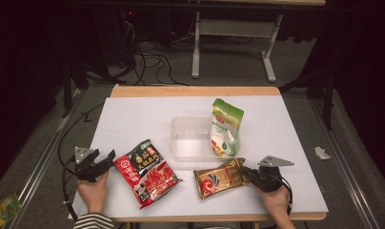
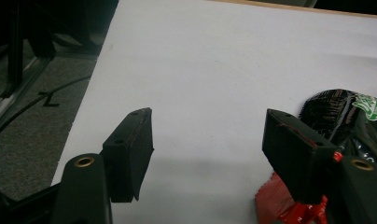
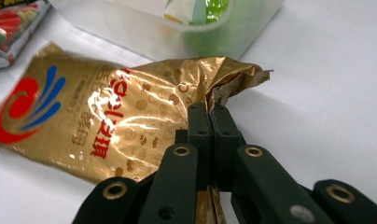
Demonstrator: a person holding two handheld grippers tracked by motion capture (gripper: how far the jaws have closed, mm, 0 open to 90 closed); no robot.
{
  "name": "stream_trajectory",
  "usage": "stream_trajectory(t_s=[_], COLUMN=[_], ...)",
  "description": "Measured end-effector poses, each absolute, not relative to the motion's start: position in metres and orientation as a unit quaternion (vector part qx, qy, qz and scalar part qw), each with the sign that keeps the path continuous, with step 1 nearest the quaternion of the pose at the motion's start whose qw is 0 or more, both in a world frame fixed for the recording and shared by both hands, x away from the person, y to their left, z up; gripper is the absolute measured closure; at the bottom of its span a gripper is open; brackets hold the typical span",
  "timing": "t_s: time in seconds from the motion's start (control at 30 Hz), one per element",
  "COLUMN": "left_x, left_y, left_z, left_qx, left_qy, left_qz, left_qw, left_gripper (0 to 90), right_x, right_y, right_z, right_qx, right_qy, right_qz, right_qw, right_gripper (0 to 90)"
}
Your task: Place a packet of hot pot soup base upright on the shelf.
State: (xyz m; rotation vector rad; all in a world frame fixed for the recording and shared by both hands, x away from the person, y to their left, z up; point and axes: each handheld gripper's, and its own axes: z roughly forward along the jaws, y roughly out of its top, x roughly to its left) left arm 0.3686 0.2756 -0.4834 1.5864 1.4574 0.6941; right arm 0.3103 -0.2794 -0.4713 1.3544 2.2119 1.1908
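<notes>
Jaws of my right gripper (image 3: 210,112) pinch the gold pouch (image 1: 220,177) at its crumpled edge. My left gripper (image 2: 207,140) stands wide open beside the red-and-black packet (image 1: 146,171), holding nothing.

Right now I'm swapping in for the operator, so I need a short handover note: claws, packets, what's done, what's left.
Right claw: shut on the edge of the gold packet, which lies flat on the table.
Left claw: open, holding nothing, beside the red and black packet.
Green and white pouch: already in the clear tub, leaning on its right wall.
Done: one pouch binned, gold packet gripped.
Left, probably: lift the gold packet into the tub, then the red and black one.
</notes>
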Motion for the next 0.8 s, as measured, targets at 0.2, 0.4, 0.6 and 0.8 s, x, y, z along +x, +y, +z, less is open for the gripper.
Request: stream_trajectory(t_s=[0.2,0.4,0.6,0.8], left_x=[0.369,0.369,0.369,0.369], left_y=[0.276,0.276,0.276,0.276], left_z=[-0.483,-0.484,-0.484,-0.484], left_qx=[0.634,0.632,0.632,0.632], left_qy=[0.583,0.583,0.584,0.584], left_qz=[0.278,0.278,0.278,0.278], left_qw=[0.426,0.428,0.427,0.427], left_gripper=[34.1,34.0,34.0,33.9], right_x=[0.31,0.311,0.31,0.306], right_y=[-0.28,-0.28,-0.283,-0.287], right_z=[-0.463,-0.458,-0.456,-0.449], right_qx=[0.46,0.45,0.45,0.444], right_qy=[0.767,0.774,0.772,0.768], right_qz=[0.423,0.419,0.426,0.437], right_qw=[0.145,0.149,0.143,0.15], right_gripper=[89.8,90.0,90.0,90.0])
